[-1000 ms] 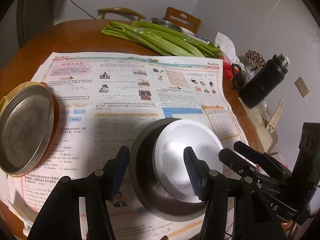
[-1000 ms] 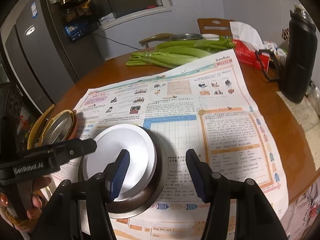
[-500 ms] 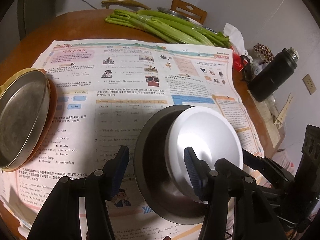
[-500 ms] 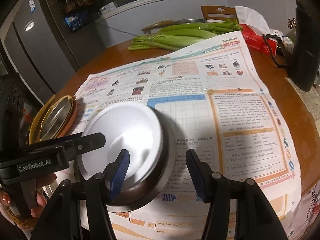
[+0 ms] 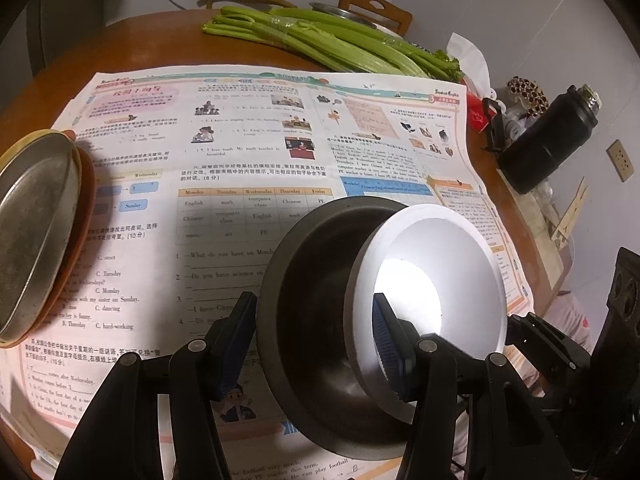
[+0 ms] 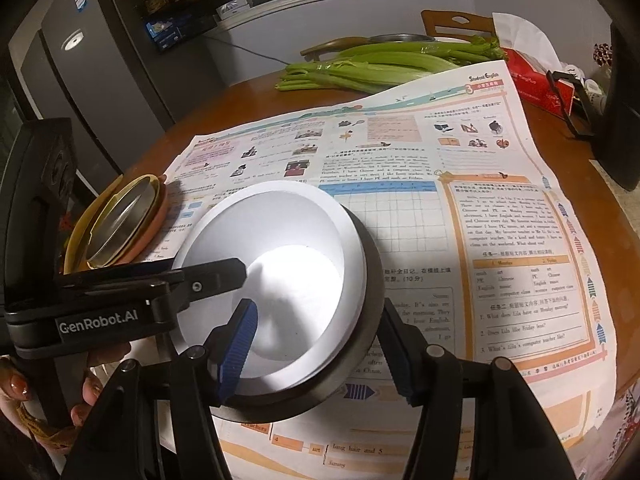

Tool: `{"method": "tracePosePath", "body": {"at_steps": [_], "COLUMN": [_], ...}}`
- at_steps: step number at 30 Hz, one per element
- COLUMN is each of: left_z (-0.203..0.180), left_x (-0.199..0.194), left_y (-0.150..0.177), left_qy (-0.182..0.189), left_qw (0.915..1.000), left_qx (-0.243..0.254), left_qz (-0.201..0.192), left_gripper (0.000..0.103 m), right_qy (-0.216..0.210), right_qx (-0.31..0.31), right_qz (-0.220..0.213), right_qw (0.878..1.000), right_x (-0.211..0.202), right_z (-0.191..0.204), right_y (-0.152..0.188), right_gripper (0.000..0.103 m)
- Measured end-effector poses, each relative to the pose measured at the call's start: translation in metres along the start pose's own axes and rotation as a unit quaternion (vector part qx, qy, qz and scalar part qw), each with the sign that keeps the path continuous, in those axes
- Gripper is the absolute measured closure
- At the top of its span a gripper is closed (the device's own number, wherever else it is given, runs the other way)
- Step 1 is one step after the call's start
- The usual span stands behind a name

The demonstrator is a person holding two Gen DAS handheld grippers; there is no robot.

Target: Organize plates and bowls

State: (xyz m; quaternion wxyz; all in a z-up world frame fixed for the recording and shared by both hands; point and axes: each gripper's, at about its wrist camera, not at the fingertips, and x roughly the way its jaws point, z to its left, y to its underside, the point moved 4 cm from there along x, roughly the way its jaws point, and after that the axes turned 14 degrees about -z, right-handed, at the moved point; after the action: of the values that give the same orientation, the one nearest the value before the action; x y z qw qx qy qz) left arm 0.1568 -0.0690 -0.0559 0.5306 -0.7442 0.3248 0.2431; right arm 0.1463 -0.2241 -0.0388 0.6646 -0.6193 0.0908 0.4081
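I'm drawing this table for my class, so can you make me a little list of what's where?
bowls: white bowl nested inside dark bowl, over the newspaper
plates: metal plate atop an orange plate, at the paper's left edge
left gripper: fingers astride both bowls' walls
right gripper: fingers opening, astride the opposite walls
far side: celery
right side: black bottle

white bowl [image 6: 280, 264] in dark bowl [image 5: 304, 312] | on newspaper [image 5: 248, 152] | plates [image 5: 36, 224] left
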Motion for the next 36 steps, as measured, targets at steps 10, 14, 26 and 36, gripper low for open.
{"method": "tracePosePath", "body": {"at_steps": [10, 14, 26, 36], "left_z": [-0.008, -0.007, -0.005, 0.004], "left_x": [0.010, 0.011, 0.003, -0.016], "left_y": [0.004, 0.004, 0.004, -0.002], "left_qy": [0.014, 0.021, 0.024, 0.023], "left_qw": [0.9998, 0.9997, 0.9997, 0.9995], "left_qx": [0.002, -0.002, -0.008, -0.016], "left_qz": [0.011, 0.012, 0.007, -0.013], "left_gripper": [0.044, 0.044, 0.044, 0.044], "right_qy": [-0.028, -0.033, -0.029, -0.036], "right_qx": [0.018, 0.022, 0.015, 0.003], "right_qz": [0.009, 0.009, 0.004, -0.005], "right_qw": [0.999, 0.999, 0.999, 0.999], "right_x": [0.005, 0.005, 0.002, -0.002], "right_z": [0.002, 0.002, 0.007, 0.023], "right_y": [0.006, 0.006, 0.002, -0.005], "right_gripper": [0.041, 0.040, 0.040, 0.040]}}
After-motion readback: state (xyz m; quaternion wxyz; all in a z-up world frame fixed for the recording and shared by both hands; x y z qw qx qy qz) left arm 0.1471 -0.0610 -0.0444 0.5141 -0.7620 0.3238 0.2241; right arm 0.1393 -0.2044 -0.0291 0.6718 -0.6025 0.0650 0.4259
